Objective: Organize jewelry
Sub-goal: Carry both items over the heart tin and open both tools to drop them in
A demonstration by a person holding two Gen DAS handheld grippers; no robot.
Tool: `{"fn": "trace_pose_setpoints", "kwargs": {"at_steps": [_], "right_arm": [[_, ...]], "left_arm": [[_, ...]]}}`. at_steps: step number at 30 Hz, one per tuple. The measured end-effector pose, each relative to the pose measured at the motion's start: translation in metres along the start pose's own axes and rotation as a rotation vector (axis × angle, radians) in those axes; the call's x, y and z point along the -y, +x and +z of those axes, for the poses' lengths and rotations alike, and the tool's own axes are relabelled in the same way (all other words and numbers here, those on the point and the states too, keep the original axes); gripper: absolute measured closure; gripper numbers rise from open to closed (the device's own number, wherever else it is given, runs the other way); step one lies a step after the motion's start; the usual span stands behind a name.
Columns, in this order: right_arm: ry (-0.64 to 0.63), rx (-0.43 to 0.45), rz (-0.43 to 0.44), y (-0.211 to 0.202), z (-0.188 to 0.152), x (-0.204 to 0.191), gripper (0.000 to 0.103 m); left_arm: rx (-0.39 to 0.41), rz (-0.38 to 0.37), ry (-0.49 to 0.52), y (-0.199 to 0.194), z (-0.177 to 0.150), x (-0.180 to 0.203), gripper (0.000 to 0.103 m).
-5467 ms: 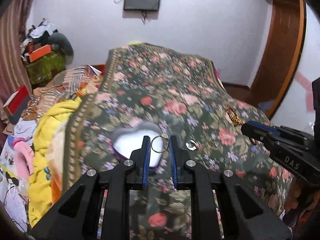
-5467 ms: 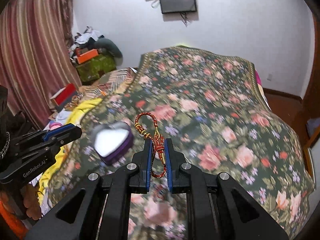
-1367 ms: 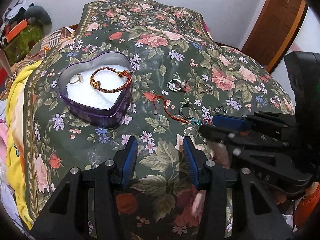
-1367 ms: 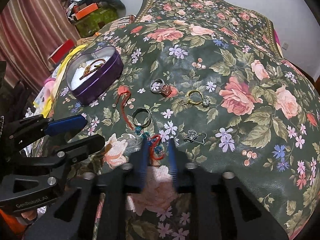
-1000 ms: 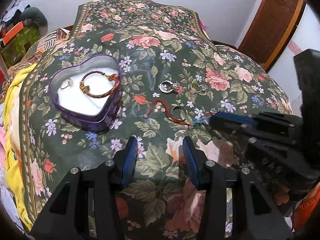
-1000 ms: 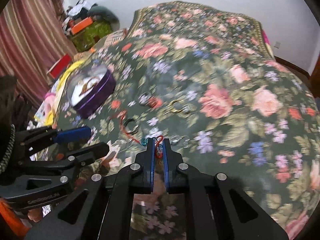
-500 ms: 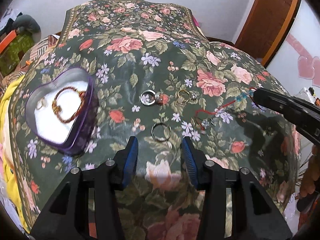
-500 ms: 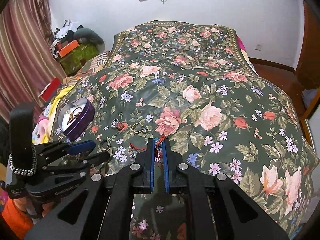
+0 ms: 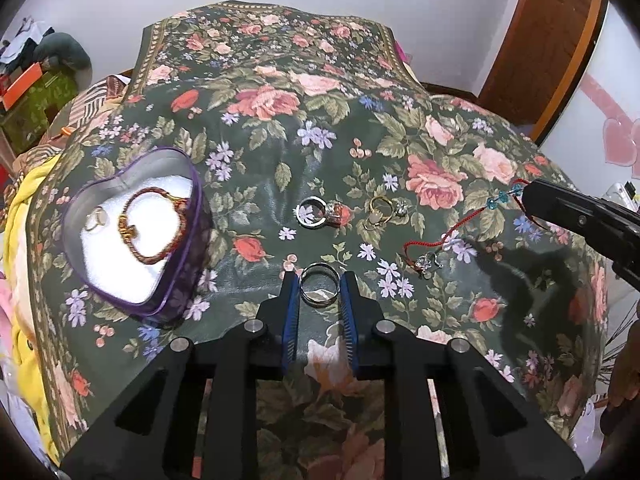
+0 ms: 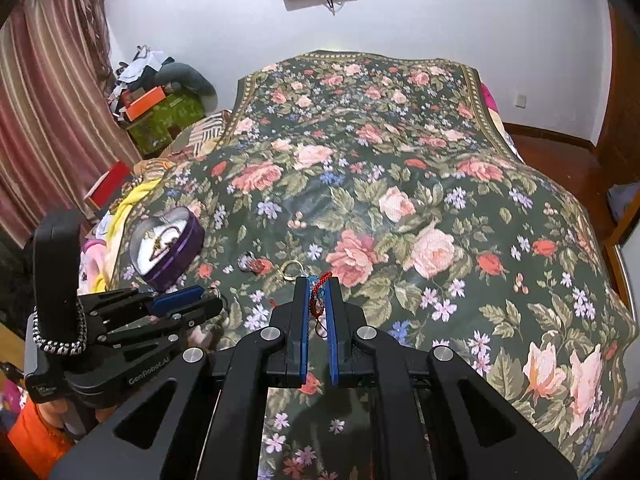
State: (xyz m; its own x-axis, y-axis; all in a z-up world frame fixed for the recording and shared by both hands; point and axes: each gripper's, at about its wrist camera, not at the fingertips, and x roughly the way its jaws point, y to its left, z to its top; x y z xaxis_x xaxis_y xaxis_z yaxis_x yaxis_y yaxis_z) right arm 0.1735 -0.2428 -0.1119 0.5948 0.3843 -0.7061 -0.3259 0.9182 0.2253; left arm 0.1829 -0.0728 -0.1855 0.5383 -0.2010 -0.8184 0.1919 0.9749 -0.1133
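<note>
Left wrist view: shows the job partly done. Heart-shaped tin [image 9: 182, 280] on the flowered bed cover [image 9: 280, 152], lid off, lined in white, holding two pieces so far: a braided bracelet [image 9: 154, 224] across the middle and a thin ring [image 9: 96, 218] near its left wall. Outside the tin, loose on the cover: a plain band [image 9: 319, 289], a silver ring [image 9: 316, 212] with a stone, a gold ring [image 9: 380, 208] just beside it, and a small silver piece [image 9: 427, 263] further right. Left tool [image 9: 319, 292] set narrow-open astride the plain band, one finger on each side; cannot tell whether either pad touches the metal, and no squeeze to be seen. Right tool [image 9: 560, 208] at the right edge, raised above the cover, gripping a red cord [image 9: 440, 236] with blue beads; lower end of the cord trailing down to the cover next to the small silver piece, joined or not cannot be told.

Right wrist view: confirms the right tool [image 10: 318, 292] closed tight on the red cord [image 10: 320, 284], a loop standing out past the fingertips. Left tool [image 10: 208, 300] low at the left, tips down by the cover. Tin [image 10: 184, 248] well to the left, bracelet visible inside, ring too small to make out. Silver ring [image 10: 248, 262] and gold ring [image 10: 292, 268] lying between tin and right tool.

Judged from this: two pieces stowed, the cord lifted but not yet carried over, the band about to be picked up, three more pieces left on the bed.
</note>
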Motion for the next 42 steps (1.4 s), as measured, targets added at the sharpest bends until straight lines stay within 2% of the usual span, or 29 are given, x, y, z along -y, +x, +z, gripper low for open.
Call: {"fn": "trace_pose_setpoints", "kwargs": {"at_steps": [4, 13, 21, 37, 42], "right_arm": [[-0.004, 0.042, 0.020, -0.009, 0.012, -0.010, 0.096], [-0.063, 0.141, 0.072, -0.028, 0.040, -0.047, 0.096], [-0.116, 0.170, 0.117, -0.027, 0.052, -0.079, 0.096], [-0.236, 0.169, 0.201, -0.007, 0.068, -0.143, 0.096], [-0.258, 0.133, 0.208, 0.011, 0.065, -0.152, 0.096]], "left_arm": [[0.038, 0.012, 0.002, -0.017, 0.003, -0.001, 0.083], [0.184, 0.069, -0.004, -0.074, 0.018, -0.014, 0.083], [0.279, 0.105, -0.055, -0.114, 0.022, -0.042, 0.083], [0.308, 0.153, -0.145, -0.126, 0.010, -0.095, 0.083], [0.308, 0.146, -0.173, -0.123, 0.010, -0.109, 0.083]]}}
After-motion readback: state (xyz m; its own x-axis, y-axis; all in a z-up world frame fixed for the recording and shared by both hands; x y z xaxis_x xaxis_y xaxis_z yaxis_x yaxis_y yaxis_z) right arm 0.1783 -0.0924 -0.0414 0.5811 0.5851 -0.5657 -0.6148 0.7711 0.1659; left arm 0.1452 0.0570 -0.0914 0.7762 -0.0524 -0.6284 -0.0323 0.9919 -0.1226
